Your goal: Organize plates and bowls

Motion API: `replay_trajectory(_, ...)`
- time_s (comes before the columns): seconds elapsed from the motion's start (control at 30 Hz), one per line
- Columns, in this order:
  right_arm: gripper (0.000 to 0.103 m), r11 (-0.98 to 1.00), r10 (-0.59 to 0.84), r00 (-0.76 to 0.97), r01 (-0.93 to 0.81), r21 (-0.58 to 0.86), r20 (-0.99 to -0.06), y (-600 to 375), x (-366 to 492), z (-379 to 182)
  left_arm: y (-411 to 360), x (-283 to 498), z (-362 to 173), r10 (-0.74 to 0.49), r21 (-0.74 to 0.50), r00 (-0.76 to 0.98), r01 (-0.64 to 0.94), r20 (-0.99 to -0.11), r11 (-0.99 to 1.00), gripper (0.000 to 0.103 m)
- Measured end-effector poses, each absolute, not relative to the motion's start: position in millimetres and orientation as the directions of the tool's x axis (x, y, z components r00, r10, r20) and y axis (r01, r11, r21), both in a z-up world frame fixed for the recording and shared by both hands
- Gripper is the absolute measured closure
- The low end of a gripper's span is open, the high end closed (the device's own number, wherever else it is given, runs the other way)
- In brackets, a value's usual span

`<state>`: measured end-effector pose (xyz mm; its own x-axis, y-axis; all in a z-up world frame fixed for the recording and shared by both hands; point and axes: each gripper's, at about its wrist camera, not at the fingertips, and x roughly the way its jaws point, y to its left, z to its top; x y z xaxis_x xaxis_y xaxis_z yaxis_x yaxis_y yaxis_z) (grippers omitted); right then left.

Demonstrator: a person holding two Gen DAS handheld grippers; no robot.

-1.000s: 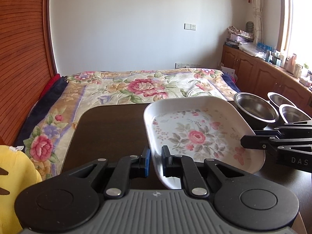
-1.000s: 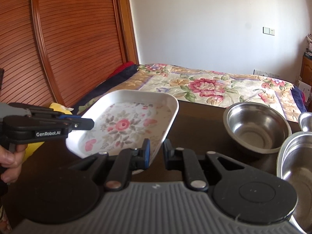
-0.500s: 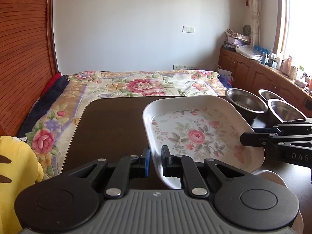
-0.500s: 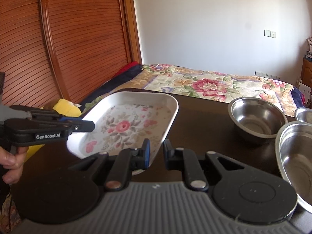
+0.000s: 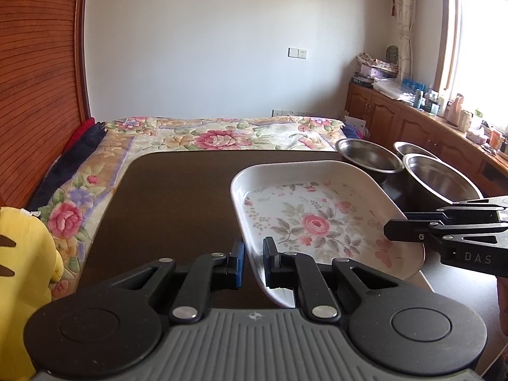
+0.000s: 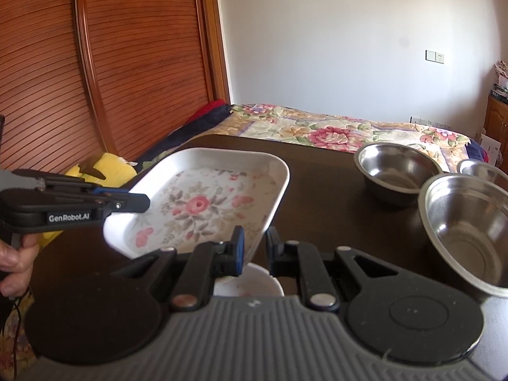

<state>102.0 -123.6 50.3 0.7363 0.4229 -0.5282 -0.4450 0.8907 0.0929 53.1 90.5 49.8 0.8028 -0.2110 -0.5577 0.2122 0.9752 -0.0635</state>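
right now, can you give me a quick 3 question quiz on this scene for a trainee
1. True or false: the floral tray is gripped at its rim by both the left gripper and the right gripper.
2. How many steel bowls stand on the dark table?
A. one B. two C. three
3. Fill in: seen from the right wrist, a ____ plate lies on the table below the tray's near edge.

Key: 1 true; 2 C; 3 white

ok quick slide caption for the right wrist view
Both grippers clamp opposite rims of a floral plate, lifted beside three steel bowls.
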Motion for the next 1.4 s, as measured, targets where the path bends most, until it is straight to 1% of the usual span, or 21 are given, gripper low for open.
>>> replay_trajectory(0.5, 0.087, 0.892, 0.415, 0.731, -0.443, 0.085, -0.542, -137, 77, 45, 77, 22, 44, -0.231, -0.076, 0.793, 0.229, -0.564, 0.971, 0.09)
replay_trajectory(1.4, 0.086, 0.882, 0.422, 0.716, -0.467, 0.069, -0.556, -146, 60, 41, 72, -5, 36, -0.251, -0.092, 0.774, 0.244, -0.581, 0.965, 0.09)
